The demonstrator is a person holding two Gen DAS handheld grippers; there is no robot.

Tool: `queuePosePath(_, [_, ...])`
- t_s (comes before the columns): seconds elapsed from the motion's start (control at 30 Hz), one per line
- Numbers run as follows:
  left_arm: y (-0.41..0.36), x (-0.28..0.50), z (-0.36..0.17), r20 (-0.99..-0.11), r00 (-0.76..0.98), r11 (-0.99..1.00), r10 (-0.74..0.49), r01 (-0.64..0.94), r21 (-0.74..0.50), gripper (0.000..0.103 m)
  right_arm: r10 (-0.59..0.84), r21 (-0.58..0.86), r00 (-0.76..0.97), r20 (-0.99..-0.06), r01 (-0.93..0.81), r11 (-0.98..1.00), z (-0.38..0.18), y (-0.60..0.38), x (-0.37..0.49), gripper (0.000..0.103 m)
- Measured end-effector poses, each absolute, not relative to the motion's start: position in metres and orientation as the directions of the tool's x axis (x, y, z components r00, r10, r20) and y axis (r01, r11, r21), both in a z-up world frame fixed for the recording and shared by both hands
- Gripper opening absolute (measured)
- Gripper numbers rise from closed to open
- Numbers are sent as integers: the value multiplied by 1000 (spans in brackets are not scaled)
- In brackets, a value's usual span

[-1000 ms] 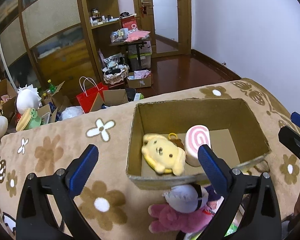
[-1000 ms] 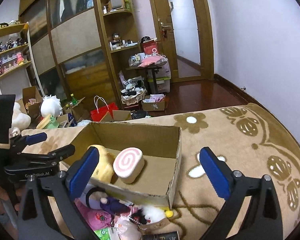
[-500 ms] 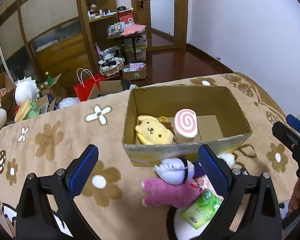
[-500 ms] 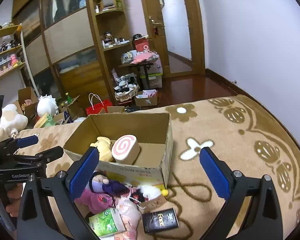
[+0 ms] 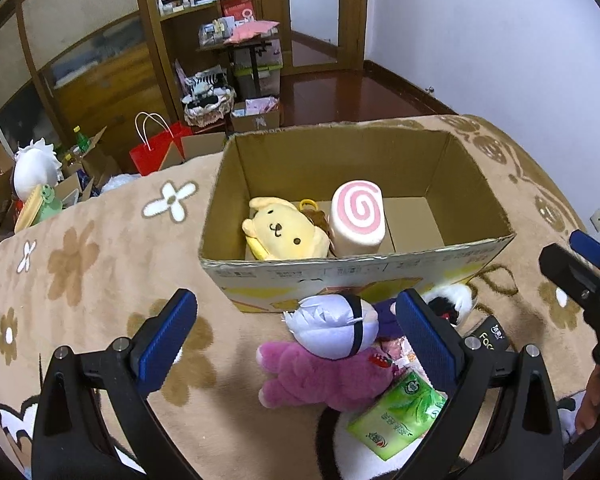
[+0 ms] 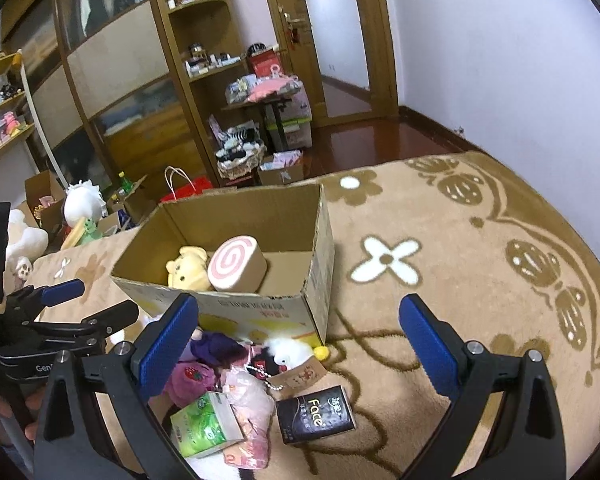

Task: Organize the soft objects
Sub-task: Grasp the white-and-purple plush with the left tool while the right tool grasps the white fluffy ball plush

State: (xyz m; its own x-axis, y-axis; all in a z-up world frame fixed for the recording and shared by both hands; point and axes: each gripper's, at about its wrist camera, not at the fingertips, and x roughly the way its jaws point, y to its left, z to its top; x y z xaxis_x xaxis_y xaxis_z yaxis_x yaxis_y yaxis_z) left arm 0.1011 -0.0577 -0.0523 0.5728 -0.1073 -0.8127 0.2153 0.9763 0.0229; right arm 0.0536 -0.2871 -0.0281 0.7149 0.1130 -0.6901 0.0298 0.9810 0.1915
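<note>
An open cardboard box (image 5: 452, 262) (image 6: 312, 284) stands on a flowered beige blanket. Inside lie a yellow dog plush (image 5: 284, 234) (image 6: 186, 270) and a pink swirl roll plush (image 5: 358, 216) (image 6: 236, 264). In front of the box lies a pile: a pink plush (image 5: 320, 376) (image 6: 188, 378) with a pale-haired doll (image 5: 332, 326) on it, a purple plush (image 6: 216, 348), a white duck plush (image 6: 288, 354) and a green tissue pack (image 5: 396, 416) (image 6: 204, 424). My left gripper (image 5: 296, 336) is open and empty above the pile. My right gripper (image 6: 298, 338) is open and empty over the pile's right side.
A black "Face" tissue pack (image 6: 316, 414) and a pink wrapped packet (image 6: 252, 400) lie by the pile. Beyond the blanket's far edge are a red bag (image 5: 160, 148), boxes, a white plush (image 5: 34, 166) and wooden shelving (image 6: 188, 60). A white wall is at the right.
Both grippers have drawn back from the box and lowered toward the pile in front of it. The pile now shows in full. Both stay open.
</note>
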Motion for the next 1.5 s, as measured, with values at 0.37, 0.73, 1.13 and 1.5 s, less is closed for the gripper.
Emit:
queuePosePath(0.37, [-67, 114, -78, -850, 520, 971, -91, 236, 40, 99, 128, 200, 625, -770, 46, 979, -68, -284, 77, 103])
queuePosePath(0.73, [-77, 119, -100, -875, 481, 963, -62, 258, 74, 99, 138, 196, 547, -825, 48, 980, -96, -280, 92, 103])
queuePosePath(1.13, [-75, 128, -111, -886, 456, 968, -84, 247, 35, 99, 149, 204, 482, -863, 64, 977, -119, -283, 103, 100])
queuePosePath(1.5, [-72, 129, -114, -885, 451, 971, -117, 240, -6, 93, 183, 222, 434, -882, 39, 974, -139, -275, 112, 86])
